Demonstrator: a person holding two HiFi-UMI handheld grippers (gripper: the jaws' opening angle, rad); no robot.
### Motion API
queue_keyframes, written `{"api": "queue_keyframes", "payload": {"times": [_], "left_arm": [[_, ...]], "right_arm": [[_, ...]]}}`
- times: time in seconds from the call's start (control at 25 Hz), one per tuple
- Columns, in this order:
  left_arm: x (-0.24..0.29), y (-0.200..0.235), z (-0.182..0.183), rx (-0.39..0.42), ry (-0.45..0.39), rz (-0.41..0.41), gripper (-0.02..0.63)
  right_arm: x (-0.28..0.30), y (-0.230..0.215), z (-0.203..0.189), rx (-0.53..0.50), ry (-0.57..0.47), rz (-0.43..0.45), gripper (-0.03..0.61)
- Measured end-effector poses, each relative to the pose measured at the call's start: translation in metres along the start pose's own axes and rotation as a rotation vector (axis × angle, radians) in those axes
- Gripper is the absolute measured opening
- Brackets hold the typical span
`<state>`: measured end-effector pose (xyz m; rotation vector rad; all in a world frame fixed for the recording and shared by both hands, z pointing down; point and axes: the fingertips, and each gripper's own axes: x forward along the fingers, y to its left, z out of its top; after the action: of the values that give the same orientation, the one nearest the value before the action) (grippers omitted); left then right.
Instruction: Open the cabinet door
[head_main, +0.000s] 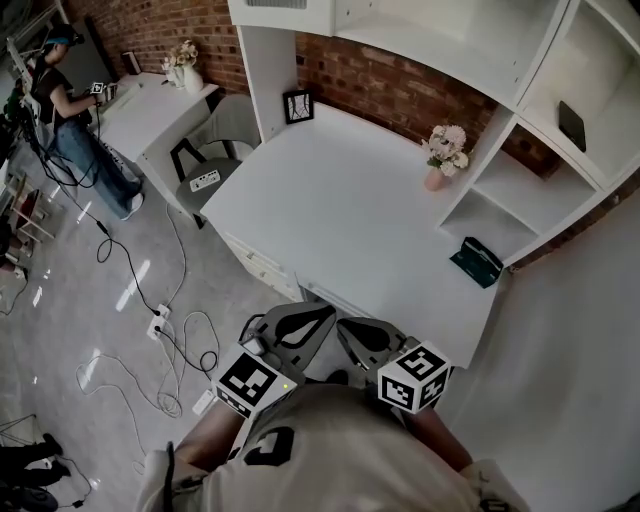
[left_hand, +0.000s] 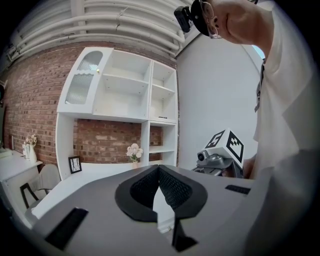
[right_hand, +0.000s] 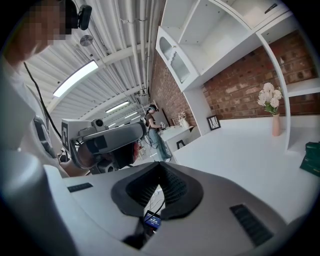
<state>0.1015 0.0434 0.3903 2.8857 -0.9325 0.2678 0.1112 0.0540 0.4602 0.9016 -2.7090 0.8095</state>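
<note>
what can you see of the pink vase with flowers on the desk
The vase is small, pink and smooth-looking, holding a bunch of pale pink and white flowers. It stands upright on the white desk, near the back, close to the brick wall and beside the shelf unit. Nothing else touches it.

The person is wearing a pale top (head_main: 340, 455) with a big dark shape printed on the front. A small black camera (left_hand: 189, 15) is sitting on the person's head. The left gripper (head_main: 303, 322) and the right gripper (head_main: 366, 336) are showing smooth grey bodies with black bumpy pads inside. Each is carrying a white box with black square marks: the left cube (head_main: 250, 385) and the right cube (head_main: 415, 376).
</note>
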Motion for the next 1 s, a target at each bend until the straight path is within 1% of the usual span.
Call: {"api": "queue_keyframes", "payload": {"times": [0.24, 0.48, 0.64, 0.72, 0.92, 1.0], "left_arm": [[0.023, -0.004, 0.004, 0.013, 0.008, 0.017, 0.017], [0.029, 0.007, 0.008, 0.017, 0.022, 0.06, 0.017], [0.027, 0.023, 0.014, 0.053, 0.02, 0.099, 0.017], [0.023, 0.033, 0.016, 0.052, 0.016, 0.116, 0.017], [0.006, 0.068, 0.018, 0.084, 0.004, 0.158, 0.017], [0.0, 0.085, 0.018, 0.074, 0.002, 0.177, 0.017]], "right_arm": [[-0.013, -0.021, 0.001, 0.029, -0.008, 0.017, 0.021], [-0.018, -0.029, 0.001, 0.038, -0.009, 0.033, 0.021], [-0.018, -0.031, 0.001, 0.046, -0.005, 0.039, 0.021], [-0.015, -0.032, 0.002, 0.042, -0.001, 0.039, 0.021], [0.005, -0.029, 0.01, 0.027, 0.006, 0.026, 0.021], [0.014, -0.028, 0.014, 0.014, 0.016, 0.021, 0.021]]}}
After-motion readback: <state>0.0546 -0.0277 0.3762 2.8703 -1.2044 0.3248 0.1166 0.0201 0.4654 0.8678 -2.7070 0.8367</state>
